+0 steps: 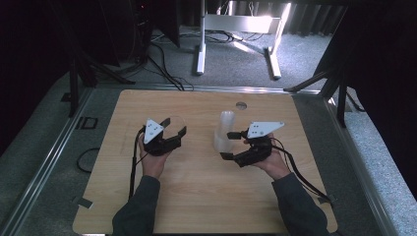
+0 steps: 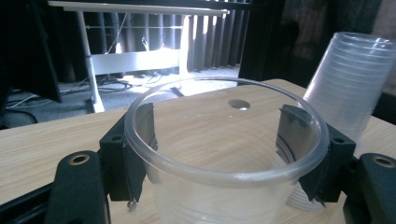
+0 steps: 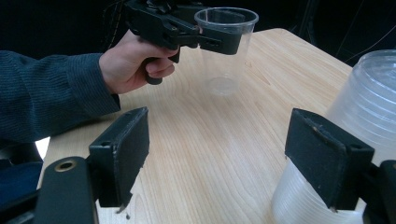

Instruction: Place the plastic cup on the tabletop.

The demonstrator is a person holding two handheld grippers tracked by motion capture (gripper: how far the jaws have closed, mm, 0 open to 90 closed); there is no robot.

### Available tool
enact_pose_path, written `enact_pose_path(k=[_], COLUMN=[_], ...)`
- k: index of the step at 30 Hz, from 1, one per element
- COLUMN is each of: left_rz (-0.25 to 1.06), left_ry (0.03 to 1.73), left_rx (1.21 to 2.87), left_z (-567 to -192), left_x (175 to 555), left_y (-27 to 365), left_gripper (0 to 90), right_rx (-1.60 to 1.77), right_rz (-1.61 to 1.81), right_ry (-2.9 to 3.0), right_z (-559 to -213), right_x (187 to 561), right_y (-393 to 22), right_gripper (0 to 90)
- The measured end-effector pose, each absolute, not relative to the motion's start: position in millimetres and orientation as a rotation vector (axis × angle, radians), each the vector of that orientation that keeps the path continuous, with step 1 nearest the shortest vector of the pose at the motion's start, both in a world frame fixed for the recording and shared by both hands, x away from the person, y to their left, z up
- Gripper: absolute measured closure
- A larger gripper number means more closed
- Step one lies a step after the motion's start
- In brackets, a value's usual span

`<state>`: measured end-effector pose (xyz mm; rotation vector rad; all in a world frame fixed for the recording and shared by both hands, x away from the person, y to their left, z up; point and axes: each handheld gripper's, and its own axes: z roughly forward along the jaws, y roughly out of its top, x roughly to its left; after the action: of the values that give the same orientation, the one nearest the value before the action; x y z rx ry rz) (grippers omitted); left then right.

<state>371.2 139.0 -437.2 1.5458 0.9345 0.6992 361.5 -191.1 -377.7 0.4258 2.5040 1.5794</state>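
Cup (image 2: 224,154) was the thing in play: one clear plastic cup, clamped between the two black jaws of the left gripper (image 1: 173,132). In the left gripper view the pads sat flat against the cup's wall on either side just under the rim, so the jaws were closed onto it, as wide apart as the cup itself. From the right gripper view the same cup (image 3: 225,51) stood upright with its mouth facing up, and its base looked to be just off the table (image 1: 196,196), though honestly the clear plastic made that hard to call. The person's left hand (image 3: 135,60) was wrapped around the gripper's handle, dark sleeve (image 3: 46,93) trailing back.

Over on the other side, the right gripper (image 1: 230,145) had its jaws standing wide apart, not pinching anything. A stack of clear cups (image 1: 224,130) stood upside down on the table right by it. In the right gripper view one jaw was right up against the ribbed side of that stack (image 3: 369,121), while the other jaw hung over bare wood, well clear of it. So the stack wasn't gripped.

The held cup and the stack were well apart, with open tabletop between them.
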Motion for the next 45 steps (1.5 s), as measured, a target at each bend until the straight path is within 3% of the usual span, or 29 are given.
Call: enact_pose_path(k=[26, 45], left_rz=[0.765, 0.72], left_ry=[1.018, 1.088], left_rx=[1.563, 1.556], left_z=[-454, -472], left_x=[383, 396], left_y=[148, 148], left_gripper=[28.7, 28.4], right_rx=[0.428, 0.426], right_rz=[1.578, 1.583], right_ry=[2.502, 2.496], right_z=[-377, -376], right_x=[361, 361], right_y=[-192, -193], right_gripper=[21.7, 21.6])
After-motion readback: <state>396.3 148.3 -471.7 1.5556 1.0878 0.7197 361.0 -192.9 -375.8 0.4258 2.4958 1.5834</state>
